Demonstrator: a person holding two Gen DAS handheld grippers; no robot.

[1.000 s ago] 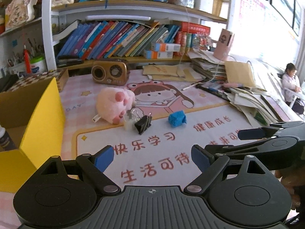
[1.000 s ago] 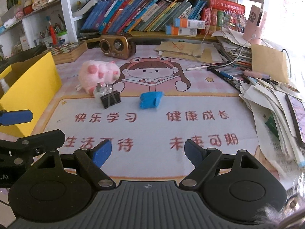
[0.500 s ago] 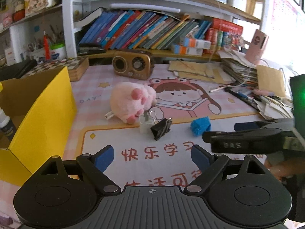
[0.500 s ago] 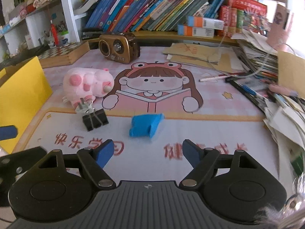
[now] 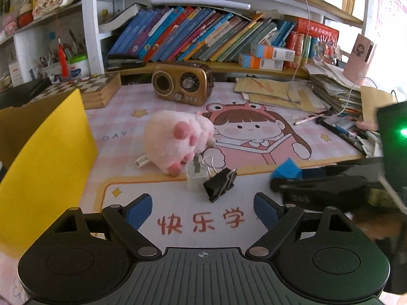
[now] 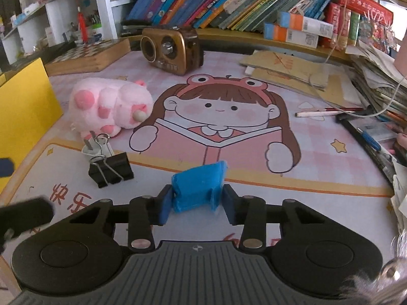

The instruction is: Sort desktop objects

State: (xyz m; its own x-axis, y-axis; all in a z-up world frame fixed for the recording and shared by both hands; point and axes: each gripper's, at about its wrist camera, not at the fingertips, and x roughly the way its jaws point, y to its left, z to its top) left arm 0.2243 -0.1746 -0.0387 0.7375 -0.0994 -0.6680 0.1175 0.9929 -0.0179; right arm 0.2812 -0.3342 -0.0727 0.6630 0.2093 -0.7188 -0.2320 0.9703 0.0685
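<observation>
A blue crumpled object (image 6: 197, 185) lies on the cartoon desk mat (image 6: 254, 178), between the pads of my right gripper (image 6: 197, 204). The jaws are narrowed around it and the left pad touches it. It also shows in the left wrist view (image 5: 286, 169), partly behind the right gripper (image 5: 323, 189). My left gripper (image 5: 202, 209) is open and empty, just short of a black binder clip (image 5: 220, 184) and a white plug adapter (image 5: 194, 175). A pink plush toy (image 5: 175, 139) lies behind them. A yellow box (image 5: 43, 157) stands at the left.
A brown retro radio (image 5: 182, 84) and a chessboard box (image 5: 89, 89) stand at the back under bookshelves (image 5: 203, 38). Paper stacks, pens and a cable (image 6: 368, 117) crowd the right side. The binder clip (image 6: 110, 169) and plush (image 6: 109, 106) lie left of the right gripper.
Both grippers have moved forward over the mat. The right gripper has reached the blue object and narrowed its jaws around it. The left gripper has stayed open.
</observation>
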